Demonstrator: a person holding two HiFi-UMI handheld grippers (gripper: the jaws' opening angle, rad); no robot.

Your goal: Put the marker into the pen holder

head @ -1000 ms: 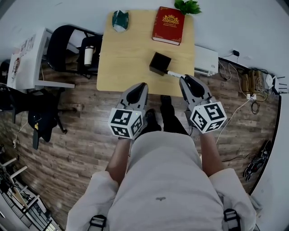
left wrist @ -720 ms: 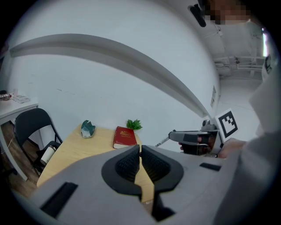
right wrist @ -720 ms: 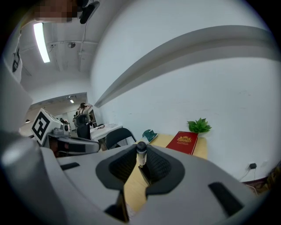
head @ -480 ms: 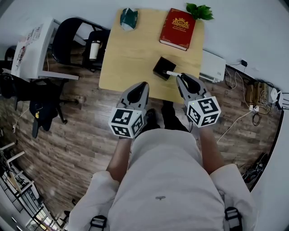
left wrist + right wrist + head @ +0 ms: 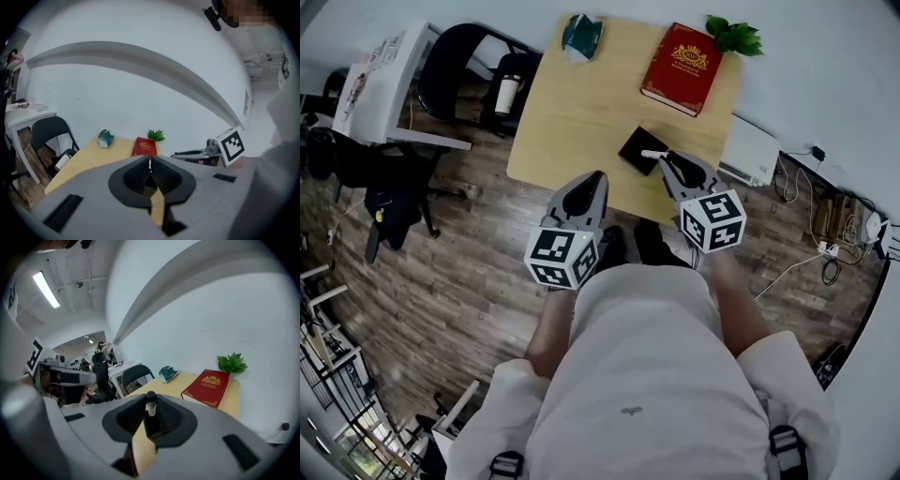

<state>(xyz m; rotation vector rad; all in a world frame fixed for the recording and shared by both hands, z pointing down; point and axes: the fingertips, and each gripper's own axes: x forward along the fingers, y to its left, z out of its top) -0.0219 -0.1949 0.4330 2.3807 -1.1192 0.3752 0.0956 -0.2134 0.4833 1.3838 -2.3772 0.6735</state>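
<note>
Nearest us, our left gripper [image 5: 596, 178] is closed on nothing, at the near edge of the light wooden table [image 5: 567, 112]. Our right gripper [image 5: 665, 159] clamps the white black-capped marker [image 5: 652, 154], whose tip is over the black square pen holder [image 5: 634, 148] by the table's near edge. We see a red hardcover book [image 5: 688, 67] at the far right corner.

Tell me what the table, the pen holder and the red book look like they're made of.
Table: likely light wood or wood-look laminate, matte; even pale tan top.
Pen holder: perhaps plastic, matte black; boxy, no shine shows.
Red book: hard cover, maybe leatherette or cloth, with gold stamped emblem and border.
</note>
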